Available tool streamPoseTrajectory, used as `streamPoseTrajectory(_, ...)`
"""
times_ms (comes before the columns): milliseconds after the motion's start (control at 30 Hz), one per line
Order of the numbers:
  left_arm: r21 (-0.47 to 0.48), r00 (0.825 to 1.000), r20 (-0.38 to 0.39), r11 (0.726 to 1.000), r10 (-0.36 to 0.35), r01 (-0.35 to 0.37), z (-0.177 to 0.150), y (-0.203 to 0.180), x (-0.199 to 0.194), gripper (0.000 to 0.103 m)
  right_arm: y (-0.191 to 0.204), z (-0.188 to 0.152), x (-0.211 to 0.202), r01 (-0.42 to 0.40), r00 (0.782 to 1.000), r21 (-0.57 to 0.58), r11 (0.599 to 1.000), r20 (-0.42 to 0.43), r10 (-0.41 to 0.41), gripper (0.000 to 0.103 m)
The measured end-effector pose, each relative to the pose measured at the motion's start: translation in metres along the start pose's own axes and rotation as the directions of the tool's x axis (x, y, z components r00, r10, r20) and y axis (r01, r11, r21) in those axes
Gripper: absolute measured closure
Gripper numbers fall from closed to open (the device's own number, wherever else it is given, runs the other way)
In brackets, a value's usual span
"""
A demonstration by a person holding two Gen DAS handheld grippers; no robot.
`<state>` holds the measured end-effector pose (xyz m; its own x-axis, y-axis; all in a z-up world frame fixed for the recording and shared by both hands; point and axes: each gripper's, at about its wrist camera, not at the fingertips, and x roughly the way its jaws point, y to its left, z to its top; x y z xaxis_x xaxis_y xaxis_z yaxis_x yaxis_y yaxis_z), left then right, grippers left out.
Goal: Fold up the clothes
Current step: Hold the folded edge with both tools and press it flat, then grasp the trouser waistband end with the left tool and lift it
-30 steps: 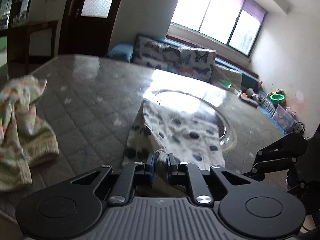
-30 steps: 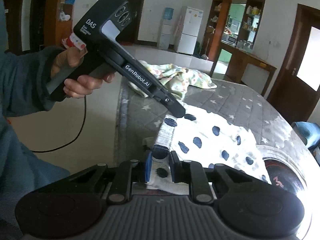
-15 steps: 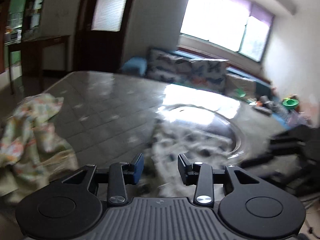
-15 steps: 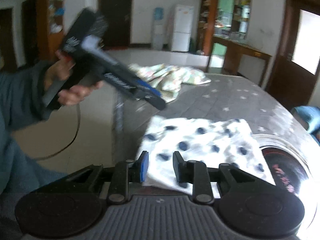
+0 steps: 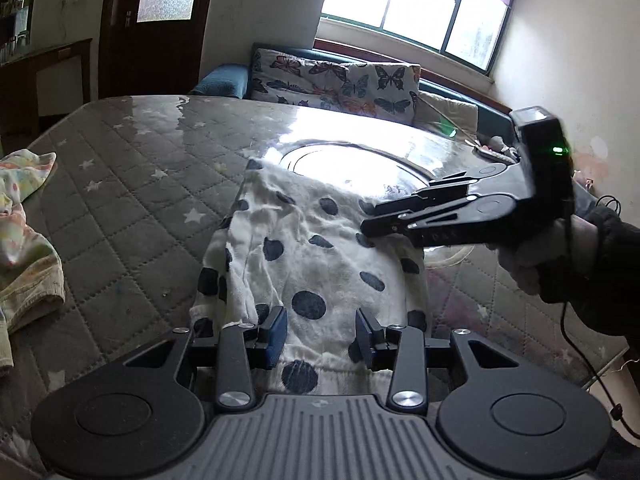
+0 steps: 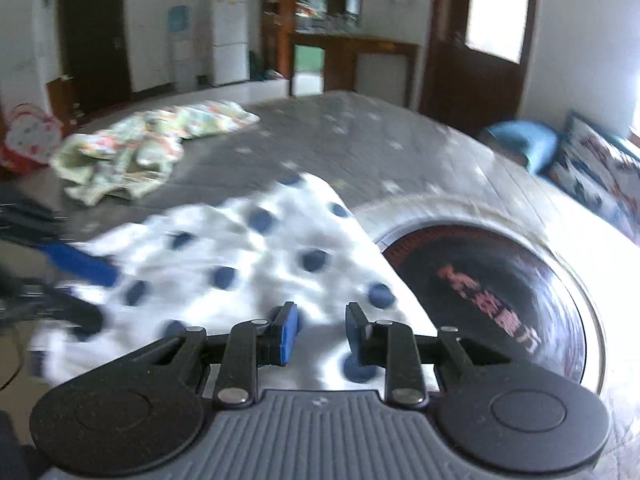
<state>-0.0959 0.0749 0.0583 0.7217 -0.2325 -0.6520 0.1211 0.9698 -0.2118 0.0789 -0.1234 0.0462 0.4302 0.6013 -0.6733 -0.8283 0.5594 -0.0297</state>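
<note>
A white garment with dark blue dots (image 5: 312, 256) lies folded on the grey quilted table cover (image 5: 132, 184); it also shows in the right wrist view (image 6: 240, 256). My left gripper (image 5: 322, 334) is open and empty, just above the garment's near edge. My right gripper (image 6: 318, 330) is open and empty over the garment's right side; in the left wrist view it (image 5: 370, 226) hovers above the cloth's far right part. A second pastel patterned garment (image 5: 20, 232) lies crumpled at the table's left; in the right wrist view it (image 6: 140, 148) lies at the far left.
A round glass turntable (image 5: 360, 164) sits in the table's middle, partly under the dotted garment; it also shows in the right wrist view (image 6: 500, 276). A butterfly-print sofa (image 5: 336, 76) stands behind the table. A cable (image 5: 576, 344) hangs from the right hand.
Both grippers were shut on the dotted garment's near edge a second ago. They have let go, opened and lifted off; the garment now lies flat. The right gripper has swung over its right side.
</note>
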Motion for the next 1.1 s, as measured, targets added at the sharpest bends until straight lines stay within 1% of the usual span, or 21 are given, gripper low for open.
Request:
streamPoseTrajectory(133,0.008,1.0,-0.003,1.0,-0.002,0.002,-0.002,-0.003,0.001,0.06,-0.024,-0.009,0.01,0.052,0.999,0.071,0.996,-0.02,-0.051,0.076)
streamPoseTrajectory(233,0.007,1.0,0.002,1.0,-0.003,0.003,-0.001,-0.004,-0.001,0.057,-0.029,-0.003,0.008,0.072,0.997,0.081,0.994,-0.001,-0.072,0.076)
streamPoseTrajectory(300,0.009,1.0,0.003,1.0,-0.002,0.002,-0.002,-0.004,-0.002,0.055,-0.027,0.006,0.005,0.051,0.998,0.079,0.996,0.025,-0.053,0.076)
streamPoseTrajectory(400,0.003,1.0,-0.002,1.0,0.003,-0.003,-0.003,-0.003,-0.001,0.055,-0.017,0.02,0.009,-0.003,0.999,0.067,0.998,0.051,0.0,0.076)
streamPoseTrajectory(500,-0.005,1.0,-0.002,1.0,0.004,-0.004,-0.004,0.0,-0.002,0.055,-0.008,0.028,0.027,-0.032,0.999,0.053,0.998,0.045,0.03,0.076)
streamPoseTrajectory(567,-0.01,1.0,-0.003,1.0,0.004,-0.004,-0.005,0.001,-0.003,0.055,-0.008,0.03,0.041,-0.033,0.999,0.062,0.998,0.027,0.031,0.076)
streamPoseTrajectory(700,-0.018,1.0,-0.004,1.0,-0.003,0.003,-0.004,0.003,-0.003,0.054,-0.015,0.033,0.059,-0.003,1.0,0.086,0.996,-0.003,0.004,0.076)
streamPoseTrajectory(800,-0.015,1.0,-0.004,1.0,-0.006,0.006,-0.005,0.002,-0.001,0.052,-0.017,0.042,0.056,0.002,1.0,0.093,0.996,0.019,-0.004,0.076)
streamPoseTrajectory(900,-0.021,1.0,-0.004,1.0,-0.01,0.01,-0.005,0.003,-0.001,0.052,-0.011,0.055,0.048,-0.058,0.997,0.096,0.994,0.063,0.052,0.076)
streamPoseTrajectory(967,-0.026,1.0,-0.004,1.0,-0.009,0.009,-0.005,0.004,-0.002,0.052,-0.004,0.061,0.051,-0.093,0.994,0.083,0.992,0.068,0.088,0.076)
streamPoseTrajectory(1033,-0.026,1.0,-0.004,1.0,-0.007,0.007,-0.006,0.004,-0.002,0.052,0.006,0.065,0.062,-0.104,0.993,0.054,0.993,0.059,0.101,0.076)
streamPoseTrajectory(1100,-0.026,1.0,-0.005,1.0,-0.006,0.006,-0.006,0.003,-0.003,0.051,0.012,0.067,0.077,-0.095,0.995,0.043,0.995,0.04,0.093,0.076)
